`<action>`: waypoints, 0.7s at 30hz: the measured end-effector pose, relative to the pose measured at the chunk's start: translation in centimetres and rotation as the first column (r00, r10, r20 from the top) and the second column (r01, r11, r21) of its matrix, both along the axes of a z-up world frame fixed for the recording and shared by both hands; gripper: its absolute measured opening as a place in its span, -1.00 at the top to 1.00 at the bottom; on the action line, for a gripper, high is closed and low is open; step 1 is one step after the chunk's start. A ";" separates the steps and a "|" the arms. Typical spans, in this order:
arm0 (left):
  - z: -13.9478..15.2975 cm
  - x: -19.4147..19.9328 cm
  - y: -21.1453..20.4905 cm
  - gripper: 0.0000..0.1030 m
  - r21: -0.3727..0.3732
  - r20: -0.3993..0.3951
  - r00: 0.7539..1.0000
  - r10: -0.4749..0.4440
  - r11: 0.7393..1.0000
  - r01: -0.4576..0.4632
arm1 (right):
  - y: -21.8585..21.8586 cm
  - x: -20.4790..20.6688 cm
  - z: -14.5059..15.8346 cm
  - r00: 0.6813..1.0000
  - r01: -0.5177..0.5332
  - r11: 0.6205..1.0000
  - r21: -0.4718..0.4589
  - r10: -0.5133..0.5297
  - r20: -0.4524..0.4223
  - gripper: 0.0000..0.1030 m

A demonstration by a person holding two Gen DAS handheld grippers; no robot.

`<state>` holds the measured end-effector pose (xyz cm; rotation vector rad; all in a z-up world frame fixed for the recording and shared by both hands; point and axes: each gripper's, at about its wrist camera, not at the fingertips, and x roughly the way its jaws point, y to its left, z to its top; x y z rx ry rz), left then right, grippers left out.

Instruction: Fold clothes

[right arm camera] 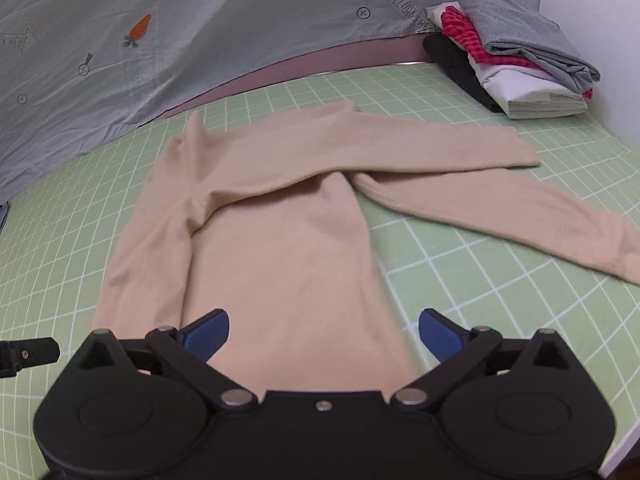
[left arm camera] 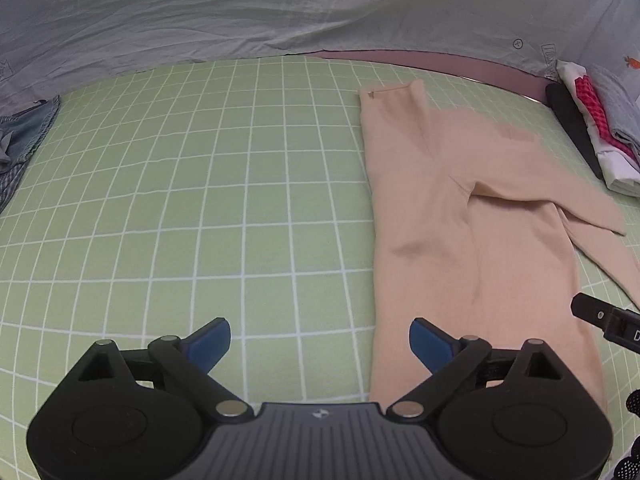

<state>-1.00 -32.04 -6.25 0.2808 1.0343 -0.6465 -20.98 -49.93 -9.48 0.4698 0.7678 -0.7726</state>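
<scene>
The left tongs (left arm camera: 320, 340) are hanging wide apart over the green checked sheet (left arm camera: 180, 200), gripping nothing. A beige sweater (left arm camera: 460, 220) is lying flat just to their right, with folded clothes (left arm camera: 600, 132) sitting beyond it.

The beige sweater (left arm camera: 472, 216) runs off the left wrist view at three o'clock and under the tongs in the right wrist view, while blue clothing (left arm camera: 24, 136) at nine o'clock is cropped beyond identifying.

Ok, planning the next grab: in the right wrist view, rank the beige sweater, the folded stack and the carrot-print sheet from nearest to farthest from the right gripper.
1. Beige sweater, directly beneath the open right gripper.
2. Folded stack, far right.
3. Carrot-print sheet, along the back; too close to call against the stack.
</scene>
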 end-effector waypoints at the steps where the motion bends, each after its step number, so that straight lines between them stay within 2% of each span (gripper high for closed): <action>1: -0.2 0.3 -0.7 -0.86 0.005 -0.005 1.000 0.005 1.000 -0.005 | -1.1 0.1 -0.1 1.000 -0.001 1.000 -0.014 0.001 0.003 -0.99; 8: -1.7 3.0 -5.3 -0.86 0.064 0.016 1.000 0.015 0.998 -0.016 | -10.1 0.5 -1.1 0.996 0.089 0.994 -0.060 -0.087 0.021 -1.00; 14: -2.7 5.4 -7.7 -0.86 0.100 -0.042 0.999 0.033 0.995 -0.029 | -19.1 0.2 -2.8 0.974 0.221 0.972 -0.073 -0.224 -0.022 -1.00; 21: -3.8 7.0 -8.8 -0.86 0.142 -0.075 0.996 0.048 0.989 -0.036 | -26.1 -0.7 -5.6 0.957 0.280 0.957 -0.072 -0.285 -0.063 -1.00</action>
